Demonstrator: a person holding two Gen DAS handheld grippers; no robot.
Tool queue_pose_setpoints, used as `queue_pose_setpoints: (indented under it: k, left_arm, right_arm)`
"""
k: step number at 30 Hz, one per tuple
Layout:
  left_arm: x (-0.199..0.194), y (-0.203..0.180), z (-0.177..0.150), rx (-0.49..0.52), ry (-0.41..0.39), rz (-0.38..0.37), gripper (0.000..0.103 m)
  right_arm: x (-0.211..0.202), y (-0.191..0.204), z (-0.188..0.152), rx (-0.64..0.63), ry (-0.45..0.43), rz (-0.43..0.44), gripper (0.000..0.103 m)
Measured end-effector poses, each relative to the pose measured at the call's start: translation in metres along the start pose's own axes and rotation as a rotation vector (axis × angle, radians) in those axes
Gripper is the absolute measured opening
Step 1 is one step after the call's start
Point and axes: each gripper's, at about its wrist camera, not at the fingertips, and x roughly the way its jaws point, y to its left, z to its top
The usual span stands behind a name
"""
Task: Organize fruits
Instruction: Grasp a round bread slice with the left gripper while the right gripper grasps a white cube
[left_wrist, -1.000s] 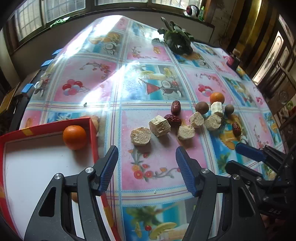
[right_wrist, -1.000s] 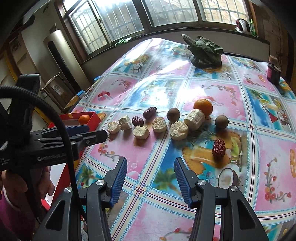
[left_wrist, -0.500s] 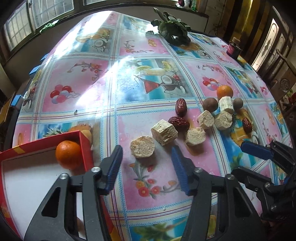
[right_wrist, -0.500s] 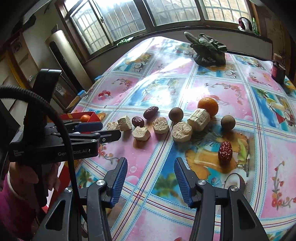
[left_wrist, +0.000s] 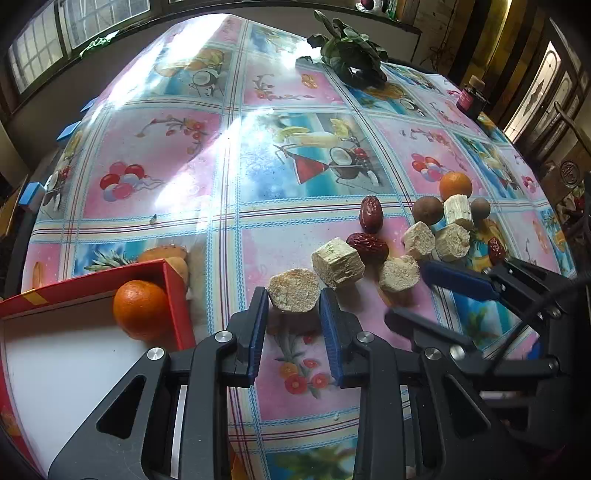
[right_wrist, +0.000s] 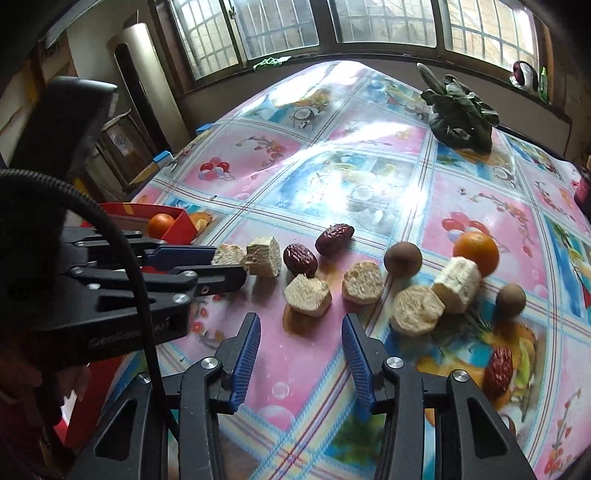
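Note:
My left gripper (left_wrist: 294, 295) has its blue jaws closed against both sides of a pale round sugarcane chunk (left_wrist: 294, 290) on the table; it also shows in the right wrist view (right_wrist: 228, 254). My right gripper (right_wrist: 300, 325) is open, just short of another chunk (right_wrist: 307, 294). More chunks (left_wrist: 337, 261), red dates (left_wrist: 368, 243), brown round fruits (left_wrist: 427, 209) and an orange (left_wrist: 455, 184) lie in a cluster. A red tray (left_wrist: 173, 295) at the left holds one orange (left_wrist: 139, 308).
A leafy green vegetable (left_wrist: 351, 59) lies at the table's far side, a small dark jar (left_wrist: 471, 96) at far right. The table wears a glossy fruit-print cloth (left_wrist: 207, 177). Windows run behind the table.
My left gripper moved forward and narrowed its jaws onto the round chunk. My right gripper moved forward toward the cluster, still open.

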Motion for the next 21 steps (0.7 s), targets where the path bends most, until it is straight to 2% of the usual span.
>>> queue_pose_setpoints:
  k: [2, 5, 10, 21]
  left_arm:
    - [-0.003, 0.000, 0.000, -0.004, -0.005, -0.003, 0.028]
    - [-0.008, 0.003, -0.002, -0.015, -0.013, -0.005, 0.028]
    - [-0.021, 0.007, -0.009, -0.041, -0.025, -0.010, 0.028]
    - [-0.061, 0.014, -0.036, -0.071, -0.077, 0.000, 0.028]
  right_arm:
    - [0.004, 0.000, 0.006, -0.004, -0.006, -0.018, 0.042]
    - [0.009, 0.000, 0.011, -0.016, -0.011, -0.052, 0.028]
    - [-0.005, -0.002, 0.001, 0.010, -0.015, -0.086, 0.028]
    - [-0.047, 0.018, -0.026, 0.054, -0.073, -0.045, 0.028]
